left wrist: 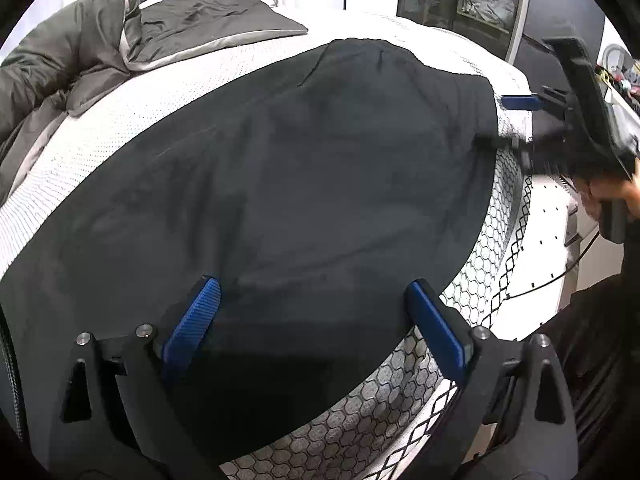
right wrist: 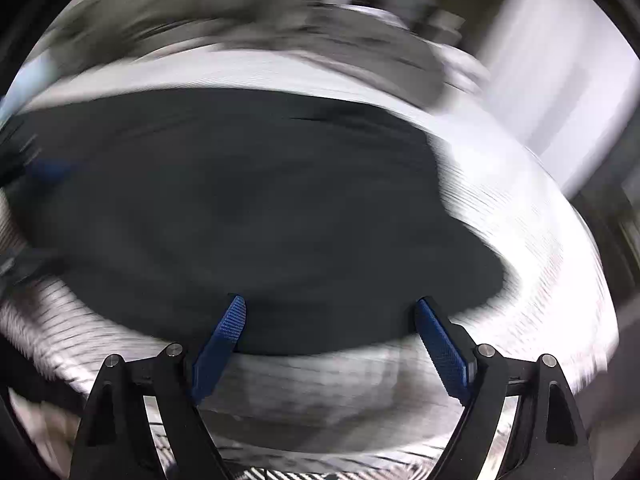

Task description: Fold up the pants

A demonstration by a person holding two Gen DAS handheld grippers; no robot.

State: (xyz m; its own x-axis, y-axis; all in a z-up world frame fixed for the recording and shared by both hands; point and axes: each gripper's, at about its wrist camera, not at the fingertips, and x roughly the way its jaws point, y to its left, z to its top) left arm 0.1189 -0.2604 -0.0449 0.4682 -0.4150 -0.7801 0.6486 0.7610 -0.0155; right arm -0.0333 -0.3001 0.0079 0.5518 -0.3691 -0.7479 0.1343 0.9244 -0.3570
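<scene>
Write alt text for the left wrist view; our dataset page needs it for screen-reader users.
Dark pants lie spread flat on a white mattress, with the left hand-held gripper open above their near edge. The right hand-held gripper reaches their far right edge; a grey duvet is bunched behind.

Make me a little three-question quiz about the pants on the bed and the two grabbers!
1. True or false: the left gripper is squeezing the dark pants between its blue pads.
2. What do the pants lie on?
A. a wooden floor
B. a white mattress
C. a chair
3. Fill in: in the left wrist view, the grey ______ is bunched up at the far left of the bed.

Key
1. False: both blue pads stand wide apart over the cloth, gripping nothing. The right gripper is open too.
2. B
3. blanket
</scene>
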